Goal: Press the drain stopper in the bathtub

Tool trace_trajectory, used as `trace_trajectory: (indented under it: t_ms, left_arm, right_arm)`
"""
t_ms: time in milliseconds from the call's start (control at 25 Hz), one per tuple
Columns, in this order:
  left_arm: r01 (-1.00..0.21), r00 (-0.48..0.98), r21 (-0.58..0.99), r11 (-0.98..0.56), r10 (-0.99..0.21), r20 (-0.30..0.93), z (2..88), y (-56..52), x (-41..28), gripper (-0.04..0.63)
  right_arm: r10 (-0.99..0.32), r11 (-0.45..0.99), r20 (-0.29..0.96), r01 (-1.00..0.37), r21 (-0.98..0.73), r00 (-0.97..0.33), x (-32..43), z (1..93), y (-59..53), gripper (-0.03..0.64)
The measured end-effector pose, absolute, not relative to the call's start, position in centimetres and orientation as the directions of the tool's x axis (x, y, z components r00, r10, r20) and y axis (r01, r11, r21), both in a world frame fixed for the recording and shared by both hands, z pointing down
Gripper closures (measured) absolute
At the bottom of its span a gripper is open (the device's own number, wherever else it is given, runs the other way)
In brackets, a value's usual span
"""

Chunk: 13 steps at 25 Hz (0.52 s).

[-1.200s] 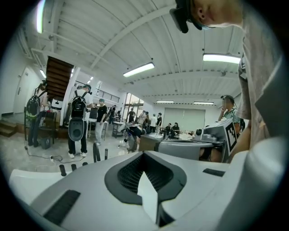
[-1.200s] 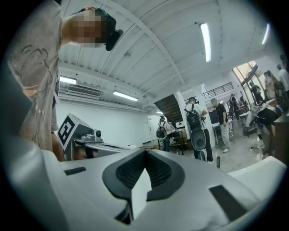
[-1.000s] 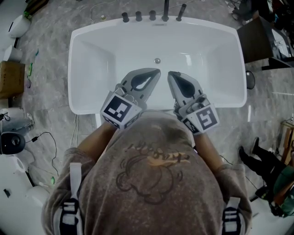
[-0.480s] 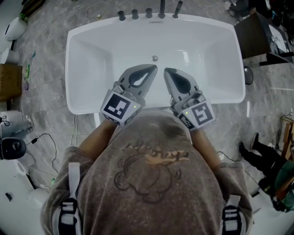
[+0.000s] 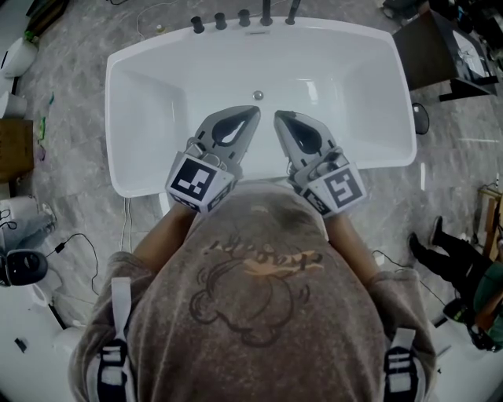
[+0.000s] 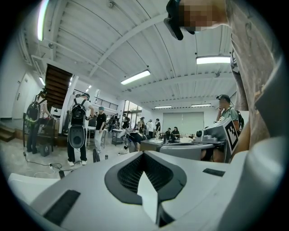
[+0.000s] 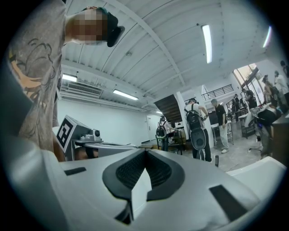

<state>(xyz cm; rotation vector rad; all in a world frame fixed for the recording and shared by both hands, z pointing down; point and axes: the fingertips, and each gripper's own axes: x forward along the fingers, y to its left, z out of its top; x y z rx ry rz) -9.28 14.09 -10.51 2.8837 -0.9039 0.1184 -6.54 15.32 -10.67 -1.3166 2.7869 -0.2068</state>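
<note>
Just beyond the tips of the left gripper (image 5: 253, 111) and right gripper (image 5: 277, 116), both closed and empty, sits the drain stopper (image 5: 258, 95) in the bathtub (image 5: 157, 94).

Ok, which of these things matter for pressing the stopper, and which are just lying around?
For the job:
- bathtub
- drain stopper on its floor
- left tool and right tool, both shut and empty, above the near side of the tub

Lying about:
- taps on the far rim
- box on the floor
- dark table
</note>
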Motion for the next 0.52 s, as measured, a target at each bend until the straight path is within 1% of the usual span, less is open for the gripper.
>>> trace_trajectory:
  t_ms: [520]
  left_arm:
    - [-0.585,0.810,0.104,-0.804,-0.573,0.125,-9.79,13.84,-9.11,0.592]
  right_arm:
    - [-0.774,0.623,0.022,-0.767,-0.154,-0.633,-6.29,-9.93,15.21,0.620]
